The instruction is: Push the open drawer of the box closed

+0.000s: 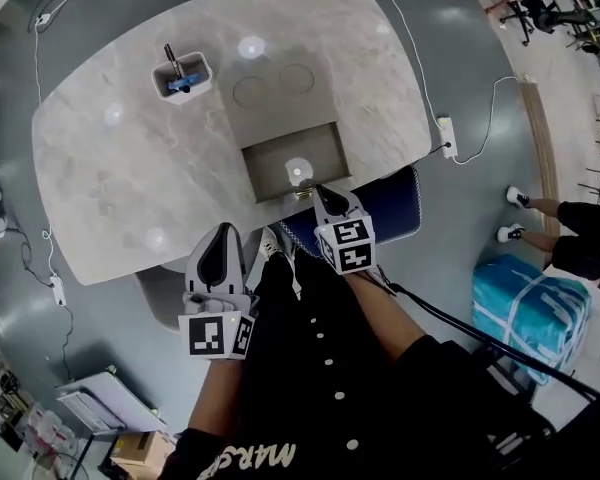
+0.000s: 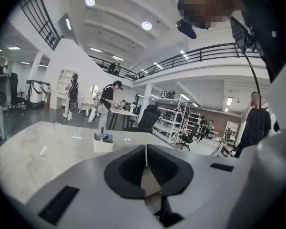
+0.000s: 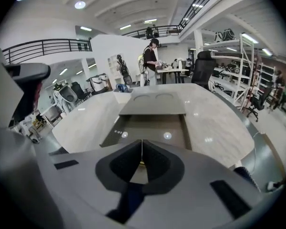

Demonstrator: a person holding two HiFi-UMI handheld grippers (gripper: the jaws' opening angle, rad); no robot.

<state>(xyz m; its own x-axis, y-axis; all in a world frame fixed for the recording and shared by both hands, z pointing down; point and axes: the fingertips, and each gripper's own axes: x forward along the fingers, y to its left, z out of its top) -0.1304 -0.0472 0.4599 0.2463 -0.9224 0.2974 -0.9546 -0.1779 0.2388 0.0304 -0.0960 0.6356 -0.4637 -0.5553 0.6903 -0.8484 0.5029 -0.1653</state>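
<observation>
At frame centre, the open drawer sits in the bench edge. Right tongs, closed and empty, by its front; left tongs closed, lower left.

Drawer in the table's near edge; tub on top, behind and left.

The drawer stands open: a shallow, empty grey-brown tray at the near edge of the counter. Behind it, the box shows a flat grey top with two round outlines.
</observation>
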